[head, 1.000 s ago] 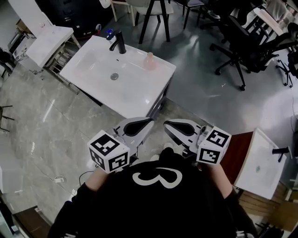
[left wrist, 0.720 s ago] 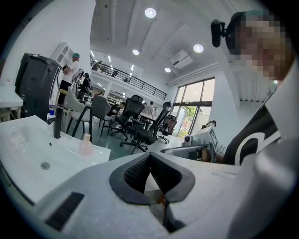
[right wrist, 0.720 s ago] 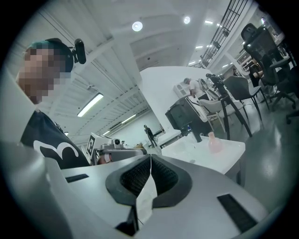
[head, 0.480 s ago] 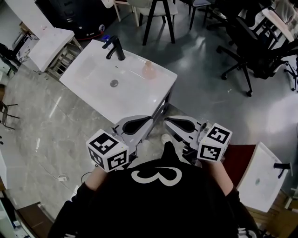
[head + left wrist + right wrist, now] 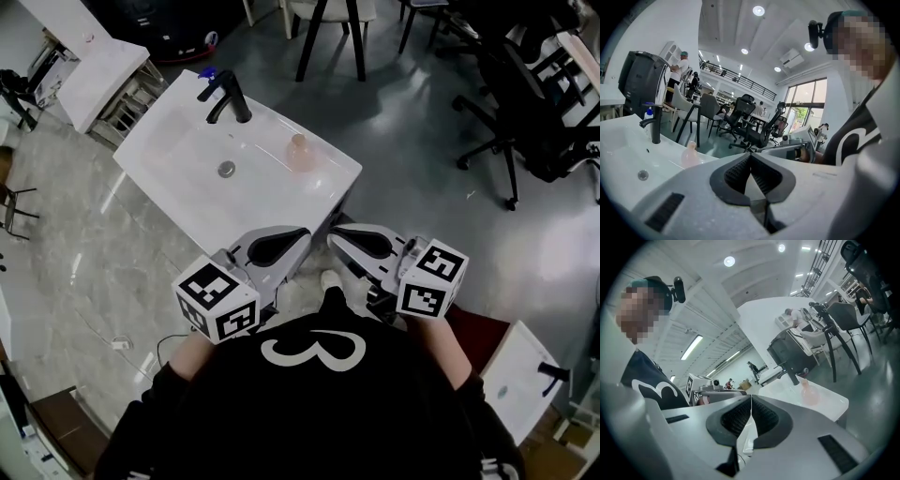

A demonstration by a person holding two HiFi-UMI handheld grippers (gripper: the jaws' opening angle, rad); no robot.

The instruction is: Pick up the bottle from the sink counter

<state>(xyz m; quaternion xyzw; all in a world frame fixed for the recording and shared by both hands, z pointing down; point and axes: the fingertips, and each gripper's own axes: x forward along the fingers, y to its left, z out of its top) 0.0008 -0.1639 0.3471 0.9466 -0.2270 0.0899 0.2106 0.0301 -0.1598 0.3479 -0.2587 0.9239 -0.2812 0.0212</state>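
Note:
A small pale pink bottle (image 5: 298, 150) stands upright on the white sink counter (image 5: 267, 202), near its right rim, to the right of the black tap (image 5: 228, 97). It also shows in the left gripper view (image 5: 689, 154) and the right gripper view (image 5: 809, 392). My left gripper (image 5: 307, 232) and right gripper (image 5: 335, 232) are held side by side close to the person's chest, just short of the counter's near corner. Both are shut with nothing between the jaws, and both are well apart from the bottle.
The basin's drain (image 5: 226, 169) lies left of the bottle. A second white table (image 5: 98, 75) stands at the far left. Black chairs (image 5: 330, 28) and office chairs (image 5: 530, 112) fill the floor behind and to the right. Another small sink (image 5: 520, 380) sits at the lower right.
The view has moved nearer to the sink counter, which now sits closer to both grippers. The grippers keep their place by the chest, still shut.

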